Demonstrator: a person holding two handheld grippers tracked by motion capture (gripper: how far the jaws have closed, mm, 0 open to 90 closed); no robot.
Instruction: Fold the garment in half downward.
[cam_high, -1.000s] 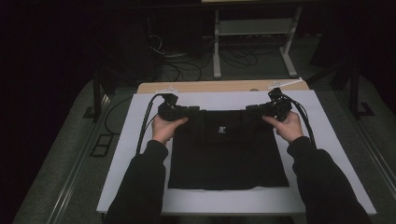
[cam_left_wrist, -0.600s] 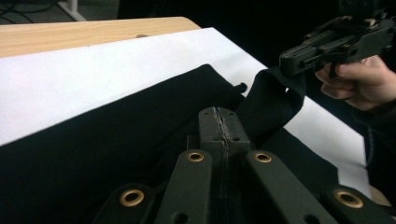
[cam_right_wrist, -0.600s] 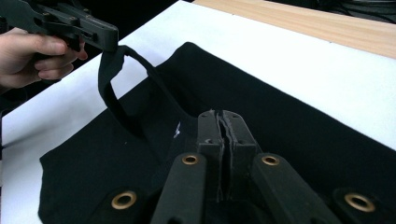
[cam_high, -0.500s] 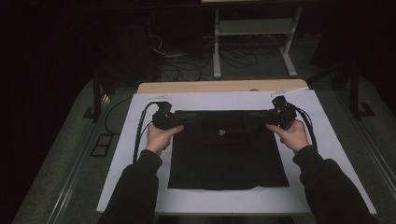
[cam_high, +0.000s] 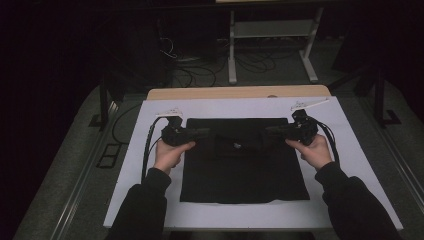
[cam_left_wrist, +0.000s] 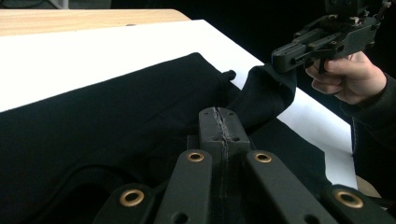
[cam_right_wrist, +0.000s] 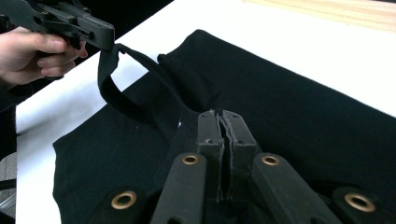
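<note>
White paper covers the tabletop (cam_high: 150, 200), and a black shirt (cam_high: 245, 175) lies flat on it, in the middle. The top edge of the shirt is lifted up by two tongs. The left tongs (cam_high: 204, 132) are closed tight on a strap at the top left of the shirt. The right tongs (cam_high: 270, 131) are closed tight on the strap at the top right. A hand holds each one, the left hand (cam_high: 169, 154) and the right hand (cam_high: 312, 150).

It looks like the step now is folding the top of the shirt down. The next move should bring both tongs toward the person together, at the same pace, so the fold comes out straight. Then they need to let go.

From the high view, the whole shirt and both arms can be seen, but the grip is too dark to tell. The left gripper view shows the far tongs (cam_left_wrist: 280, 53) pinching a lifted strap (cam_left_wrist: 266, 93). The right gripper view shows the other strap (cam_right_wrist: 116, 79) hanging as a loop.
</note>
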